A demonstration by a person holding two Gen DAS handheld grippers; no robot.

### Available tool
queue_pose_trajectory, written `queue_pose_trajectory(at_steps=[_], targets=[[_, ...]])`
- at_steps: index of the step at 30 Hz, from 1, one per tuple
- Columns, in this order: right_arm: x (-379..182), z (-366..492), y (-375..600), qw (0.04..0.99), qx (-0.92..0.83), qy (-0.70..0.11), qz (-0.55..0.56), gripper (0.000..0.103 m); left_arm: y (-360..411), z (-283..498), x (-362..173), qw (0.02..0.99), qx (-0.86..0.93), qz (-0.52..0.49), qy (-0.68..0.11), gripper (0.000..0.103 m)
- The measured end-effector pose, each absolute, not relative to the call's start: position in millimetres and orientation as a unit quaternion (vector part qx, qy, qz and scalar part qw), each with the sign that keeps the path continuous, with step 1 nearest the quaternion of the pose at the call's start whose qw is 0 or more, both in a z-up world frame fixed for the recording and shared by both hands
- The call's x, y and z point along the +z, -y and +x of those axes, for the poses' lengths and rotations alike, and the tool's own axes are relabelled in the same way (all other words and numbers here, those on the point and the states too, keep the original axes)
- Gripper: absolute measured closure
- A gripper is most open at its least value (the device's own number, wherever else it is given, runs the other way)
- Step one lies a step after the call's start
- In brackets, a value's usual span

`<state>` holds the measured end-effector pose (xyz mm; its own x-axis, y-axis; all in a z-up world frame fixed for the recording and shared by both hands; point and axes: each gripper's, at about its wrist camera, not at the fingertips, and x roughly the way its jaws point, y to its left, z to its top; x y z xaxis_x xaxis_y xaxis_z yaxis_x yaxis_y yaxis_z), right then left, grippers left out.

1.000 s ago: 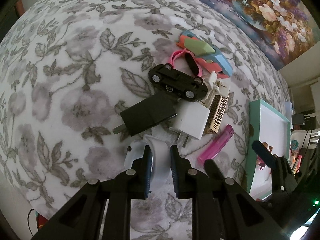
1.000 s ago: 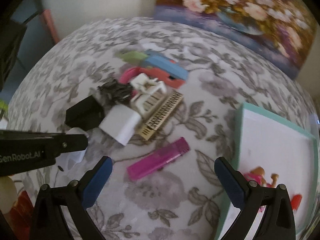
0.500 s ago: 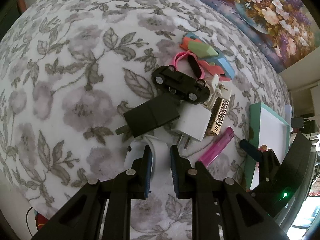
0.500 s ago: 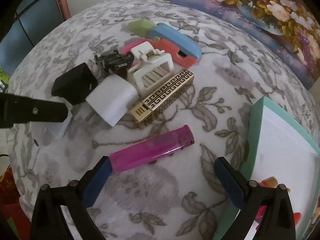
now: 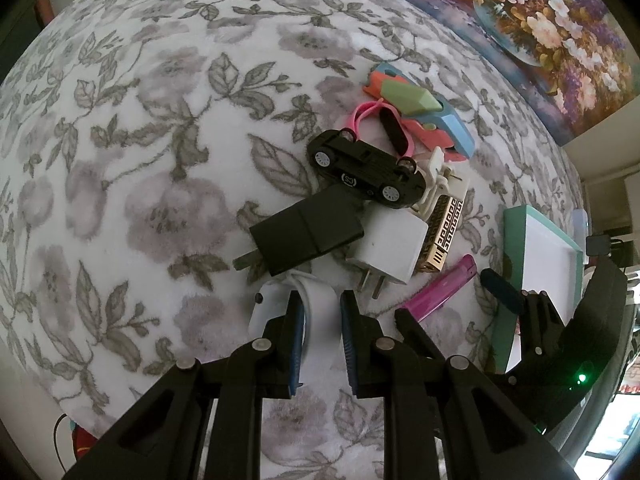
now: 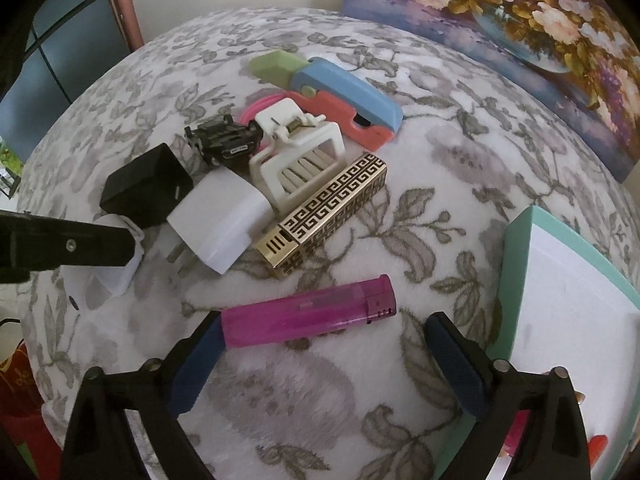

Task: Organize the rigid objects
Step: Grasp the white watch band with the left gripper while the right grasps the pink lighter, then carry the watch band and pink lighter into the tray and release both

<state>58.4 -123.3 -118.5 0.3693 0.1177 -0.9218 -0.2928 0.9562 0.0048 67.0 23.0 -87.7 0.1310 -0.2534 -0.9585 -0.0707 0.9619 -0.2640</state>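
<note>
Soft, even daylight covers the floral cloth [image 5: 168, 168]; shadows beneath the clustered items are faint and short. Strong barrel distortion bows the cloth into a dome, with dark vignetting at every corner. The centre is sharp; the floral painting [image 6: 520, 24] beyond the cloth appears softer. Overexposed glare burns the lower right edge in the left wrist view.

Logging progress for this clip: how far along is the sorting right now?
Early. Done: a few small items lie in the teal tray. In hand: the left gripper is shut on a white object; the right gripper, jaws open and just closing slightly, straddles the pink lighter. Left: the pile, including black charger, white charger and toy car.
</note>
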Motion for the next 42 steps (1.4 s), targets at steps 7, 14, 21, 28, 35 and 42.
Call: queue_pose_trajectory(at_steps=[7,14,21,28,35,42], targets=[[-113,52,118,0.825,0.126,-0.544,-0.081,0.020,-21,67,-88,0.745,-0.062,-0.118,-0.654,0.084],[-112,45,118,0.825,0.118,-0.548,-0.072,0.020,-17,66,-80,0.752,-0.069,-0.111,-0.646,0.084],[-93,38,133,0.835,0.112,-0.539,-0.016,0.020,-13,65,-67,0.762,-0.081,-0.120,-0.631,0.084],[-61,31,170,0.863,0.057,-0.500,0.042,0.020,-3,60,-42,0.785,-0.090,-0.110,-0.603,0.084],[-55,27,219,0.869,-0.020,-0.486,0.090,0.020,26,66,-30,0.796,-0.113,-0.094,-0.588,0.084],[-56,17,278,0.866,-0.096,-0.470,0.144,0.020,71,62,-21,0.805,-0.152,-0.066,-0.570,0.084]])
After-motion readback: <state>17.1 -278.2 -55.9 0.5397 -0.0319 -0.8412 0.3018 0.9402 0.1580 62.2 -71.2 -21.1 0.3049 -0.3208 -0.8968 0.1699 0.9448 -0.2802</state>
